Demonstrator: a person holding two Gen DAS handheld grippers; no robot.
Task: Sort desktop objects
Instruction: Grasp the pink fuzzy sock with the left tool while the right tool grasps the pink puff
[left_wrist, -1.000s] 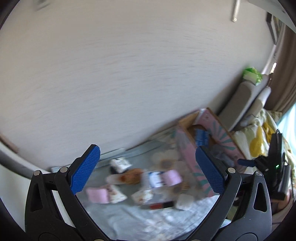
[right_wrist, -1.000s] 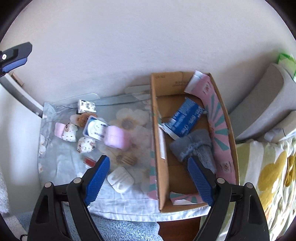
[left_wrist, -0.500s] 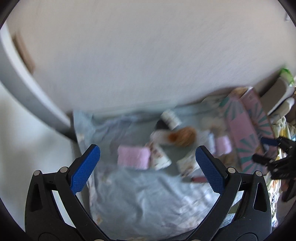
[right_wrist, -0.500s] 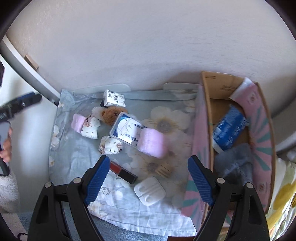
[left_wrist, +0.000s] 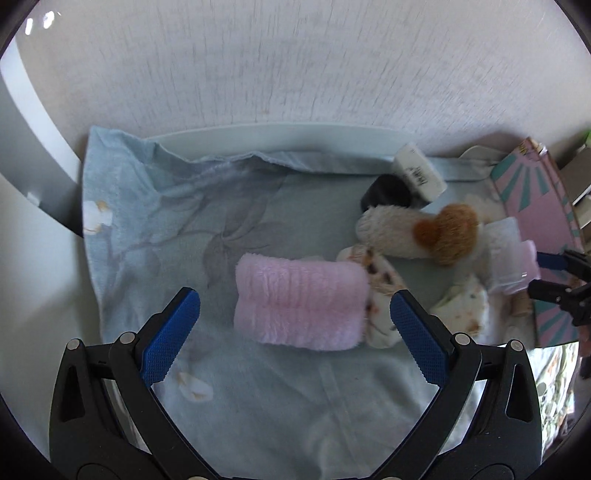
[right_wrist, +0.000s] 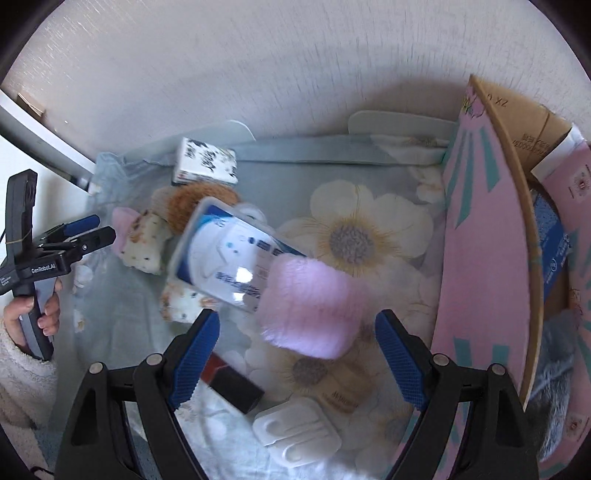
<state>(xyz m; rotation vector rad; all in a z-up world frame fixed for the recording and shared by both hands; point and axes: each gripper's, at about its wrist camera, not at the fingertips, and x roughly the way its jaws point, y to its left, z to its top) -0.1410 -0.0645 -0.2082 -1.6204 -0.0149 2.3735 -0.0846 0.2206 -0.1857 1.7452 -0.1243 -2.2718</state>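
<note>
Between each gripper's wide, empty fingers sits a pink roll (left_wrist: 301, 304); the approach is probably ending; next, close.

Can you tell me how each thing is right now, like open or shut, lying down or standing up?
left gripper: open, empty, above a pink rolled towel
right gripper: open, empty, above another pink rolled towel
cardboard box: open on top, things inside
clear plastic case: shut, tilted on the pile
black-and-white box: lying on the cloth
white clip case: lying flat
</note>
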